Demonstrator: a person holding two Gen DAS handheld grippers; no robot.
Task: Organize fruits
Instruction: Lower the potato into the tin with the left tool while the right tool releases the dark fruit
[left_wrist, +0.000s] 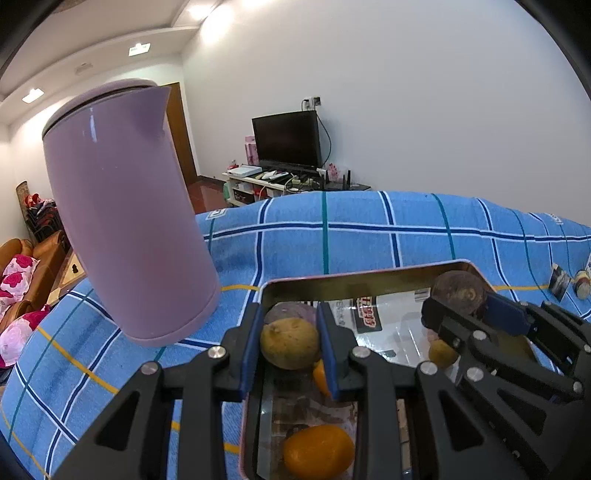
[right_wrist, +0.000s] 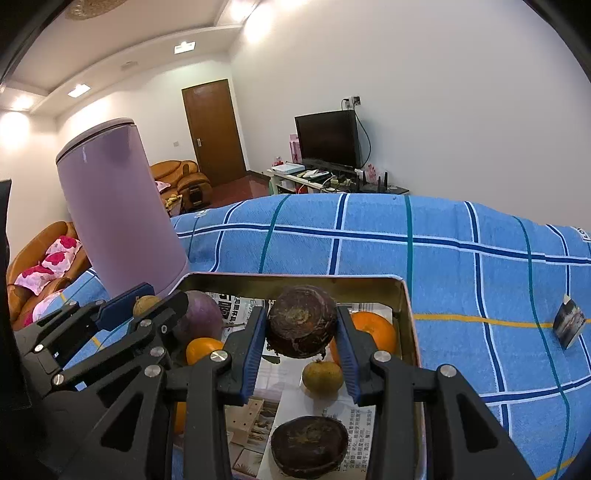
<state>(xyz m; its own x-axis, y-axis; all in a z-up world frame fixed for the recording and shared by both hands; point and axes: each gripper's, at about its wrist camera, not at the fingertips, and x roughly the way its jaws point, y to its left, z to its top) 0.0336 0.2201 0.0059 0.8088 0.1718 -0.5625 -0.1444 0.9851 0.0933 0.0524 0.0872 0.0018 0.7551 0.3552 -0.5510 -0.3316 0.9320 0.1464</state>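
Observation:
A metal tray lies on the blue checked cloth and holds several fruits. My left gripper is shut on a small yellow-brown fruit over the tray's left end; it also shows in the right wrist view. My right gripper is shut on a dark brown round fruit above the tray; it also shows in the left wrist view. In the tray lie oranges, a purple round fruit, another dark brown fruit and a small yellow-brown fruit.
A tall lilac kettle stands just left of the tray. Small objects lie on the cloth at the right. A TV stand, a door and sofas are in the background.

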